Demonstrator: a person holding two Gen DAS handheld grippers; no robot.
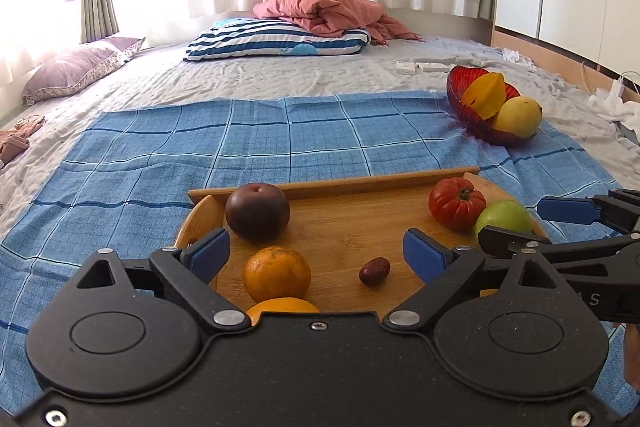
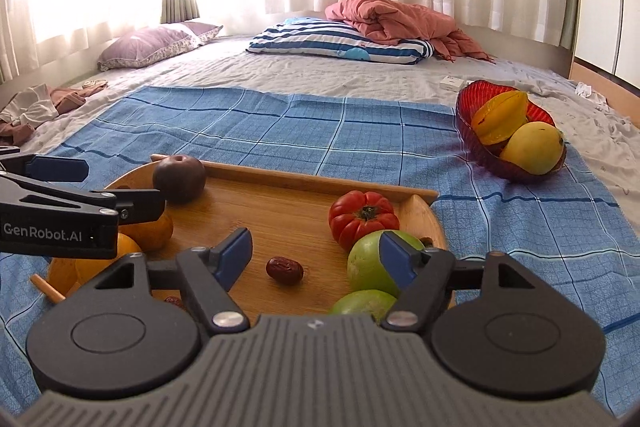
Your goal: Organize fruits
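A wooden tray [image 1: 352, 223] [image 2: 280, 203] lies on a blue checked cloth on the bed. It holds a dark plum [image 1: 257, 211] [image 2: 179, 179], an orange [image 1: 277, 274] [image 2: 150, 231], a red date [image 1: 374, 271] [image 2: 284, 269], a ribbed tomato [image 1: 456, 203] [image 2: 362, 219] and a green fruit [image 1: 504, 218] [image 2: 370, 263]. My left gripper [image 1: 318, 255] hovers open over the tray's near side, the orange and date showing between its fingers. My right gripper [image 2: 316, 259] is open too, above the date, its right pad in front of the green fruit. Nothing is held.
A red glass bowl [image 1: 460, 87] [image 2: 466, 107] with a starfruit [image 1: 486, 93] [image 2: 500, 121] and a yellow mango [image 1: 518, 117] [image 2: 534, 147] sits at the cloth's far right. Pillows, a crumpled pink blanket [image 1: 332, 11] and small white boxes [image 1: 422, 67] lie further back.
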